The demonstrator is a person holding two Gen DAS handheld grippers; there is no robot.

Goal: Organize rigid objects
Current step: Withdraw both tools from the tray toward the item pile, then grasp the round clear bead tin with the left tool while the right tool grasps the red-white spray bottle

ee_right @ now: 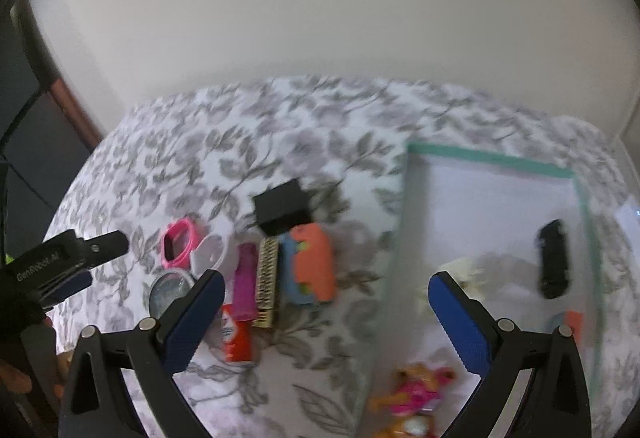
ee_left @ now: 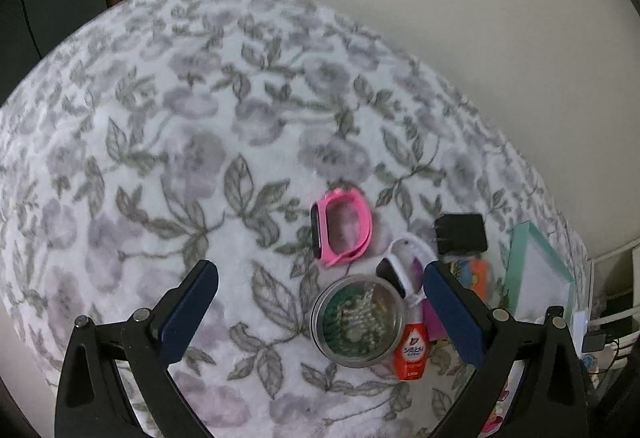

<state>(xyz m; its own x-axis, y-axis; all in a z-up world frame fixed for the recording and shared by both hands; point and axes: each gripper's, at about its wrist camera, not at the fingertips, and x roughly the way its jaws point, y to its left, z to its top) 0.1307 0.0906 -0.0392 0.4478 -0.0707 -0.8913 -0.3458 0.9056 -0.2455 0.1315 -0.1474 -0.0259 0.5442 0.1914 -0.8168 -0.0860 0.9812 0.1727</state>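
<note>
Both tongs are hanging wide and empty over a bed with a fuzzy, flower-printed blanket (ee_left: 168, 157). The left tongs (ee_left: 320, 312) are framing a round clear-lidded tin (ee_left: 357, 321), with a pink watch band (ee_left: 342, 226) and a white one (ee_left: 402, 270) just behind it — two bands in all. A red bottle (ee_left: 410, 356) is lying just beside the tin, and a black plug block (ee_left: 461, 234) is sitting farther back. Only the right view is showing inside the clear, green-rimmed box (ee_right: 492, 159) near the bed's right edge, where the right tongs (ee_right: 326, 312) are hovering: a small black toy (ee_right: 554, 258) and a blurred pink-and-orange figure (ee_right: 416, 392) are lying in it. It is also showing an orange-and-blue toy (ee_right: 310, 266), a purple bar (ee_right: 245, 282) and a comb-like strip (ee_right: 267, 282).
</note>
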